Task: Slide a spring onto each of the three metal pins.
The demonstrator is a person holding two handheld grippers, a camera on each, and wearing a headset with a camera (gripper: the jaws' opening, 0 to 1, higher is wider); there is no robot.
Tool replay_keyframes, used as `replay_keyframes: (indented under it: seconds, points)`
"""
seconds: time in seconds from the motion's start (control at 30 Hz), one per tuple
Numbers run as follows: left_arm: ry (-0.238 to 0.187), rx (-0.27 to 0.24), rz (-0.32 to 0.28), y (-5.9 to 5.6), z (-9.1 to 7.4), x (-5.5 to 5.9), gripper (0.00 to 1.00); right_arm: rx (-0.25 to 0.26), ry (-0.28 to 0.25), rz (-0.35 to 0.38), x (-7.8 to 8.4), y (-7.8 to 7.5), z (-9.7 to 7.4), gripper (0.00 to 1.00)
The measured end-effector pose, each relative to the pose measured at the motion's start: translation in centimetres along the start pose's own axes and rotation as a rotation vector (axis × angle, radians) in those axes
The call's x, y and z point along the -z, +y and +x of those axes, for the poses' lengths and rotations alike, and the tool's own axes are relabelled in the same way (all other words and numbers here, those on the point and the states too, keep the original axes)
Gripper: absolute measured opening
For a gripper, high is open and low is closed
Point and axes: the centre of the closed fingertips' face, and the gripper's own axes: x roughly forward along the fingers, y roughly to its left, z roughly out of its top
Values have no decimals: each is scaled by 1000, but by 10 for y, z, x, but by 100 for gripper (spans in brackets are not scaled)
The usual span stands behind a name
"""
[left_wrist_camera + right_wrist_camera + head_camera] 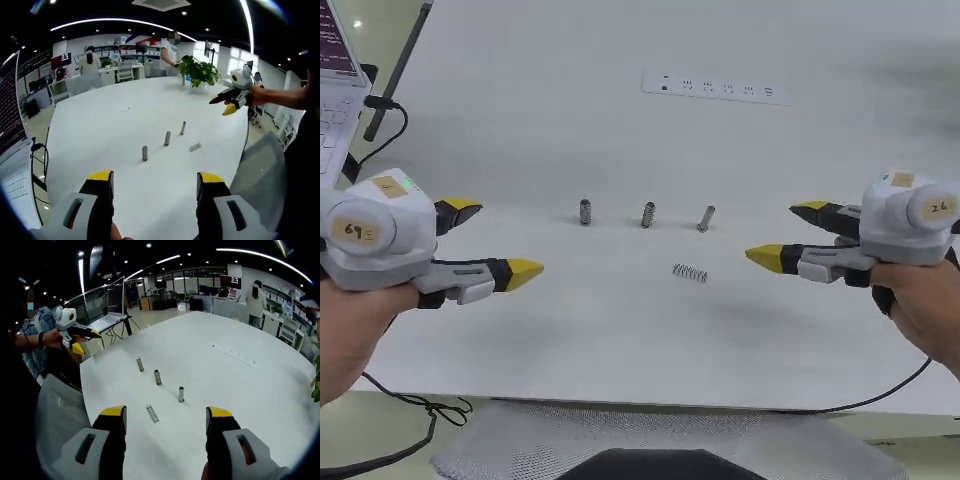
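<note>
Fingers spread empty on both, the right gripper point(772, 231) should pinch the loose spring point(690, 272) by one end and thread it onto the seemingly bare pin point(706, 218) nearest the tabletop's point(620, 340) right edge

Bench point(620, 110) is smooth matt white, the loose spring point(690, 272) and bare pin point(706, 218) are dull-shiny grey metal, and the left tongs point(500, 240) and right tongs point(782, 232) look like smooth white plastic (paper-looking stickers point(360, 232) on top).
</note>
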Motion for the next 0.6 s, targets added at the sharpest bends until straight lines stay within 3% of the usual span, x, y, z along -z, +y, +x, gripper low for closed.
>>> replay_keyframes:
  seconds: [0.6]
  points:
    - [-1, 6, 1, -2, 1, 0, 64, 12, -15, 37, 16, 23, -17, 71]
